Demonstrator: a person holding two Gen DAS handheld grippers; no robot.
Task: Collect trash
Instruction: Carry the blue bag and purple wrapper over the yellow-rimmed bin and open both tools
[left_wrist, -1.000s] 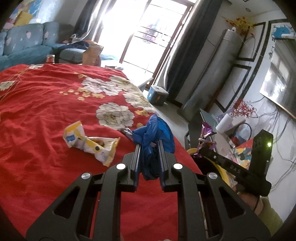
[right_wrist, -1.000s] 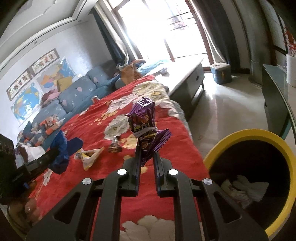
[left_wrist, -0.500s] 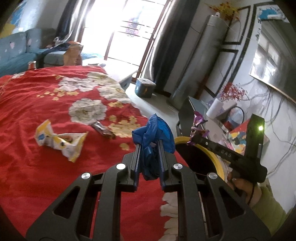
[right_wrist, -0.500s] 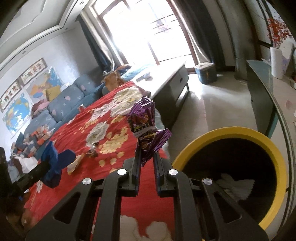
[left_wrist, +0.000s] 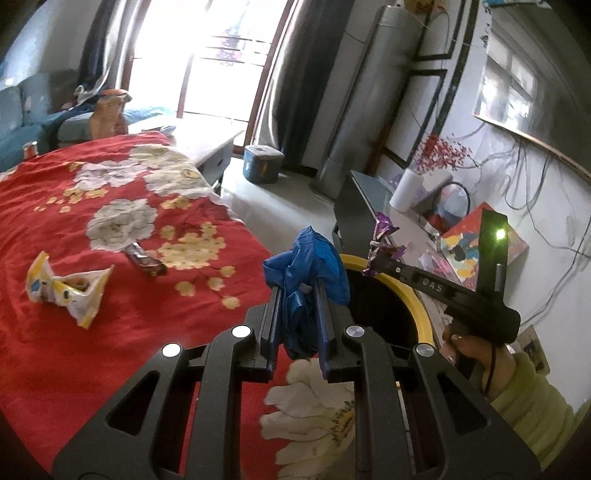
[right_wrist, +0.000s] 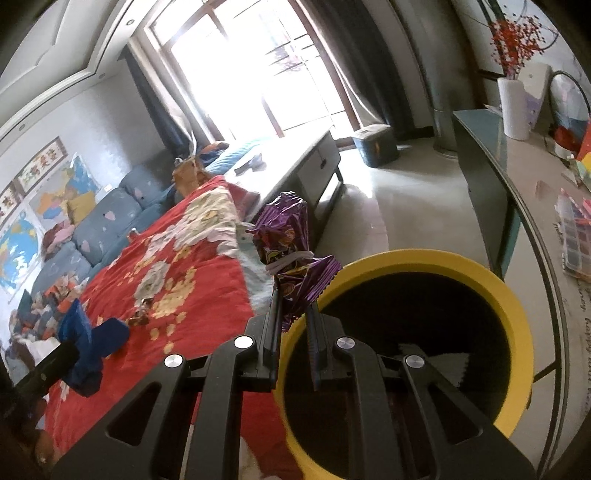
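here, purple wrapper over yellow bin rim, open floor beyond

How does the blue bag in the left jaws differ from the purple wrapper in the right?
The blue bag is soft, matte plastic, bunched into a loose wad; the purple wrapper is shiny, printed foil, cinched at the middle by a white band. The blue bag bulges wider than its gripper's jaws; the purple wrapper stands tall and narrow. Both are clamped and held near the yellow bin.

Sunlit glazed doors, dark curtains, blue sofa, pale tiled floor.
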